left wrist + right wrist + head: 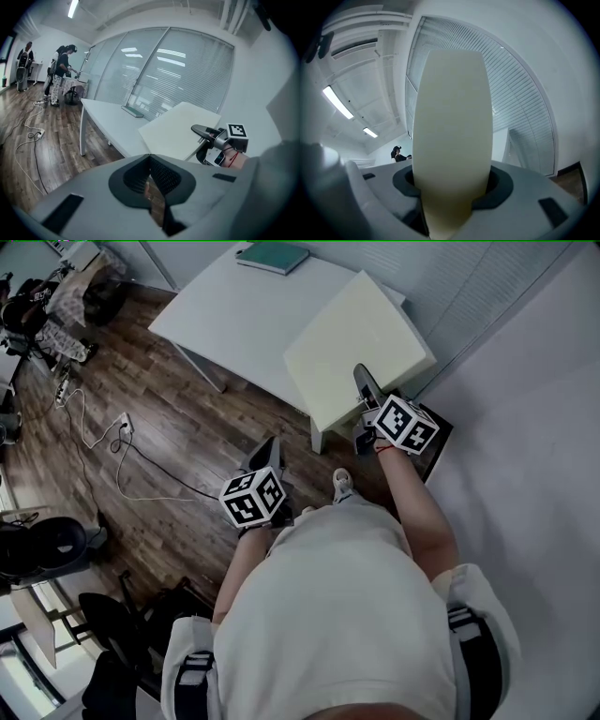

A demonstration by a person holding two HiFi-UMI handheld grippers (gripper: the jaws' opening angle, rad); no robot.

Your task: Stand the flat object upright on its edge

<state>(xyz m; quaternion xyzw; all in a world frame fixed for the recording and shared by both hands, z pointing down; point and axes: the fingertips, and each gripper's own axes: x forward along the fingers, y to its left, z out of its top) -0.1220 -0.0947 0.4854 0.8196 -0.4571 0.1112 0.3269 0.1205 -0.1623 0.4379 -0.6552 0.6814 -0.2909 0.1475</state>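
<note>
Evidently the pale foam slab [361, 338], tilted up from the white worktop [234, 315], is clamped at its near edge by the right claw [363, 381]; the left claw [150, 164] is closed, empty. Light, soft, bendy handling is expected, so a mid-edge hold is advised.

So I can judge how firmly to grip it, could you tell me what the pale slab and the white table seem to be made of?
Pale slab: probably foam; thick, matte cream, with soft rounded edges, and it seems to narrow slightly where the right gripper clamps it.
Table: smooth white top, likely laminate or painted board; the look leaves it open.
</note>
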